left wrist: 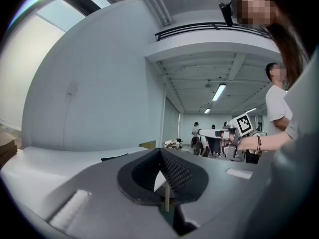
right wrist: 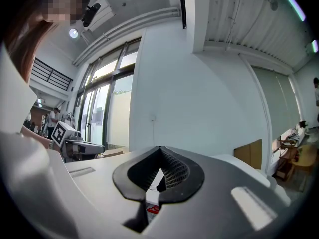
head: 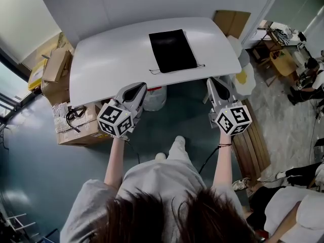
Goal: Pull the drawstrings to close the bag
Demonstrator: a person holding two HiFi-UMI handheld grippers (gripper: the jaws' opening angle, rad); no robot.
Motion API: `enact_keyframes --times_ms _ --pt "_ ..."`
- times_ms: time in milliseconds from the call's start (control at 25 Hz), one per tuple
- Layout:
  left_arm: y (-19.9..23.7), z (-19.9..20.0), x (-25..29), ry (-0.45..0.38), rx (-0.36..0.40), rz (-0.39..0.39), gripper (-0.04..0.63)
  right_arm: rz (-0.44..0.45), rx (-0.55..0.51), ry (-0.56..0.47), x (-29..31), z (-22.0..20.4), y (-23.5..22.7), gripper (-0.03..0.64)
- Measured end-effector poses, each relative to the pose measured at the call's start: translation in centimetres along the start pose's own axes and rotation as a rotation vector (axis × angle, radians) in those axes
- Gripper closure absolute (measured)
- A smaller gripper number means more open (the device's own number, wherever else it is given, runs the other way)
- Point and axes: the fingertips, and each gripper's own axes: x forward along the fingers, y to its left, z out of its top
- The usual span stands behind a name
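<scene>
The black bag [head: 172, 49] lies flat on the white surface [head: 111, 59], toward the far right. Its mouth faces the near edge, so the drawstrings [head: 156, 72] trail out at the two near corners, where a person standing at that edge can reach them. The mouth looks flat and ungathered, so the closing does not seem to have begun

The left hand-held gripper [head: 135, 89] hangs just off the near edge, a little left of the bag. The right hand-held gripper [head: 213, 83] hangs off the same edge, a little to the bag's right. Each sits roughly in line with the cord on its own side, which reads as a ready stance for taking one string apiece and pulling them apart

Both have their jaws pressed together with nothing between them: in each gripper's own view the ribbed pads meet at the tip, with only wall and room beyond. Neither touches bag or cord. The jaws would need to part first, and thin cords lying flat on the surface will likely be fiddly to pinch
</scene>
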Motion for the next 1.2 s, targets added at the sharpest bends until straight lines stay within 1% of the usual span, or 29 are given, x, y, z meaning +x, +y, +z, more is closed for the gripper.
enact_keyframes --times_ms 240,360,440,600,800,1040,1200 --pt "1.3 -0.3 2.6 -0.001 -0.02 0.034 0.607 0.024 0.01 0.016 2.4 -0.4 -2.8 0.603" --pt "2.0 -0.3 4.6 0.006 -0.016 0.051 0.607 0.046 0.007 0.036 3.9 -0.6 -4.5 0.603" --pt "2.4 -0.6 5.9 0.016 -0.008 0.068 0.607 0.061 0.001 0.05 4.8 -0.8 -5.7 0.603" --pt "3.2 -1.1 7.8 0.024 -0.022 0.113 0.607 0.092 -0.006 0.081 6.3 -1.4 -8.5 0.603" --pt "4.0 -2.3 9.5 0.063 -0.022 0.177 0.607 0.122 0.004 0.116 7.7 -2.3 -12.2 0.603" --pt "5.0 -3.8 10.7 0.095 -0.017 0.23 0.607 0.162 0.016 0.158 9.4 -4.3 -15.1 0.603" --pt "5.4 -5.1 11.6 0.139 -0.017 0.246 0.607 0.183 0.014 0.196 10.4 -5.7 -16.6 0.603"
